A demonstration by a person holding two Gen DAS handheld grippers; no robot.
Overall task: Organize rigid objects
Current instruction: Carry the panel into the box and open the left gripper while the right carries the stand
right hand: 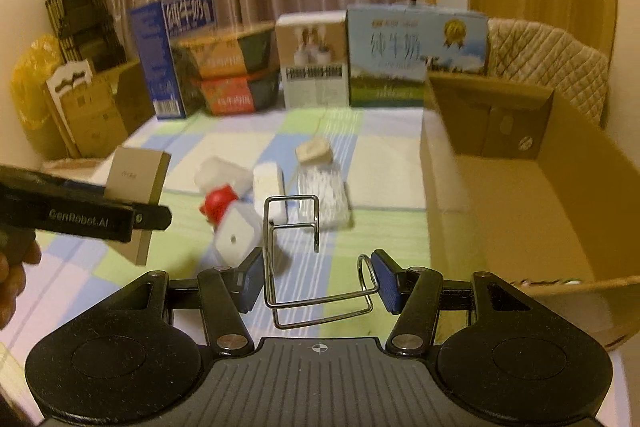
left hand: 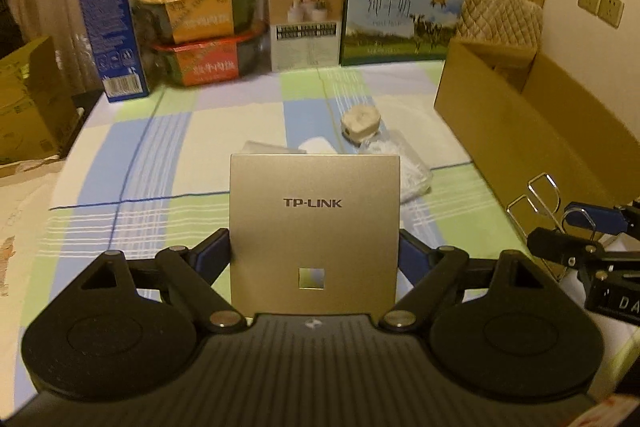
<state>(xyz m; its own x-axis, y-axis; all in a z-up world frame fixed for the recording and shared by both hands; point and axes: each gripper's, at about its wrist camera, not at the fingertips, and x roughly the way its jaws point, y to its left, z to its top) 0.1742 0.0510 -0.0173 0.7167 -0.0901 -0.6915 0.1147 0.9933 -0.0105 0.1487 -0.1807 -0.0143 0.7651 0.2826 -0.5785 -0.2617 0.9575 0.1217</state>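
Observation:
My left gripper (left hand: pixel 314 253) is shut on a gold TP-LINK panel (left hand: pixel 314 227), held upright above the checked tablecloth; the panel also shows in the right wrist view (right hand: pixel 136 187). My right gripper (right hand: pixel 318 285) is shut on a bent metal wire rack (right hand: pixel 296 255), held above the table next to an open cardboard box (right hand: pixel 520 195). The rack also shows at the right edge of the left wrist view (left hand: pixel 538 201). On the cloth lie a small beige plug (left hand: pixel 360 125), a white block (right hand: pixel 267 181), a clear bag (right hand: pixel 324 191) and a white bottle with a red cap (right hand: pixel 230 223).
Milk cartons and stacked food tubs (left hand: pixel 200 31) line the table's far edge. A quilted chair back (right hand: pixel 548 67) stands behind the cardboard box. More cardboard boxes (left hand: pixel 28 99) sit left of the table. A folded trolley (right hand: pixel 80 15) stands at the far left.

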